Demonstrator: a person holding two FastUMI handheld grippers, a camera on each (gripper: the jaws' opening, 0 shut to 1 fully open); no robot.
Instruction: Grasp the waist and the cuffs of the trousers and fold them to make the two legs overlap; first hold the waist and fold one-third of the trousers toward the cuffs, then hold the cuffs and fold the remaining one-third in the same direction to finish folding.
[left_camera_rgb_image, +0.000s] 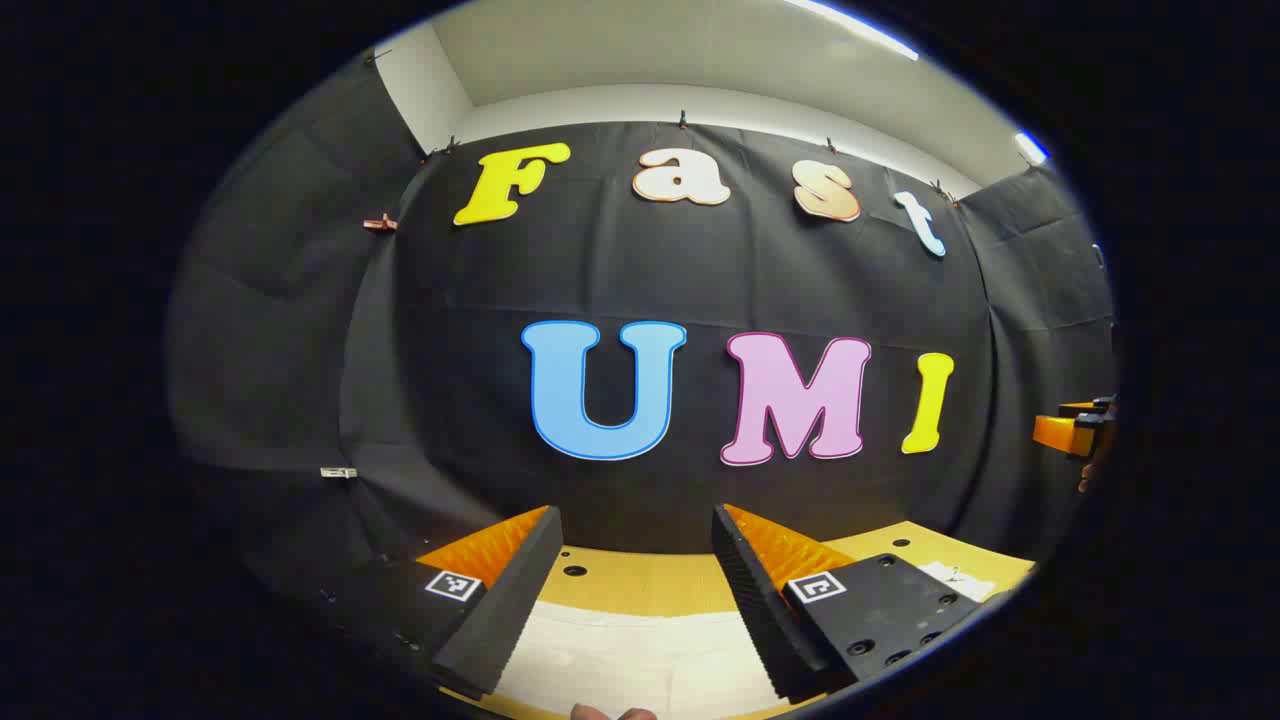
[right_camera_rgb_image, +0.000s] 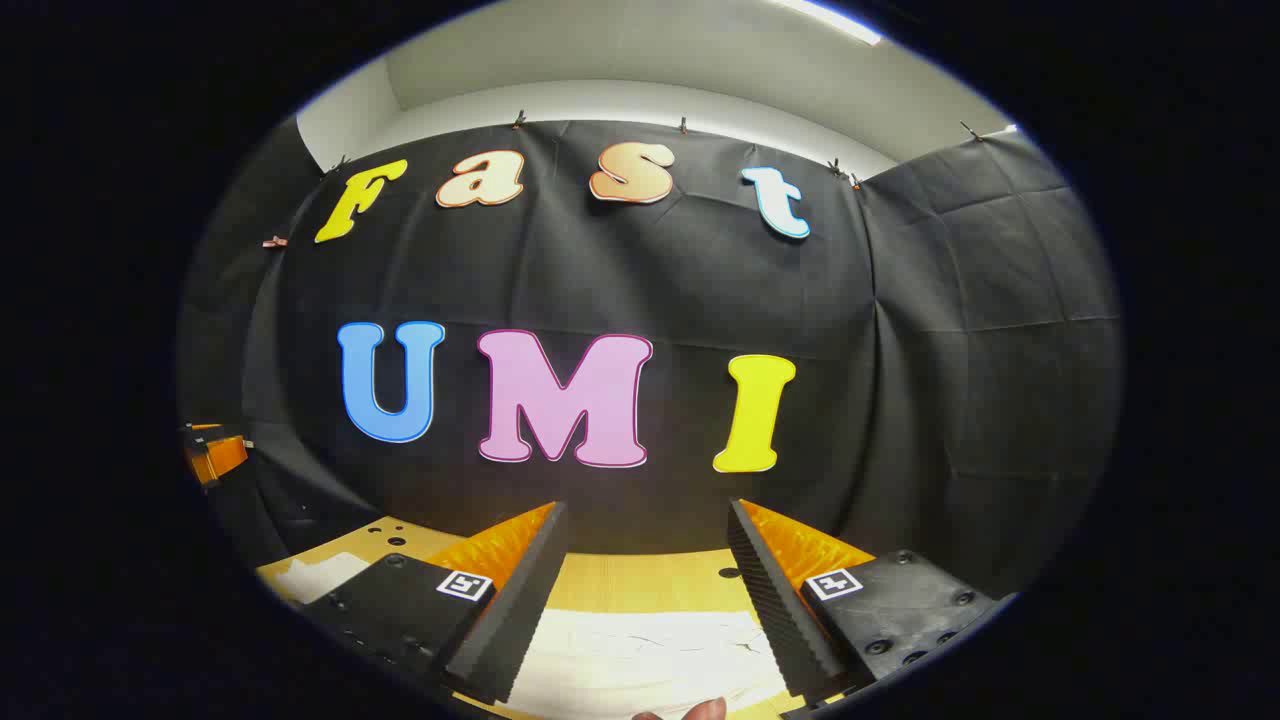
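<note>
Both grippers are raised and level, facing the booth wall, with the work lying below and in front of them. In the left gripper view, the left gripper (left_camera_rgb_image: 635, 560) has its jaws spread wide apart with nothing between them. The right gripper (right_camera_rgb_image: 648, 560) in the right gripper view is likewise released and empty. The other gripper shows as a small shape at the far edge of each view, so the 2 tools are well apart.

The trousers (right_camera_rgb_image: 645, 650), a pale, creased cloth, lie flat on the wooden table (right_camera_rgb_image: 640, 578), just beneath and beyond the fingers. In the left gripper view the same pale cloth (left_camera_rgb_image: 620, 660) sits low between the fingers. Which end is waist and which is cuffs cannot be told from here.

By my reading, the task is at its start: no grasp is made and no fold is visible. To do the first step well, both grippers should tip downward and descend together, 1 to the waist and 1 to the cuffs, each pinching a single edge cleanly before lifting. Lifting evenly should keep the legs aligned as they overlap.

No container is in sight, so nothing is held in 1.
</note>
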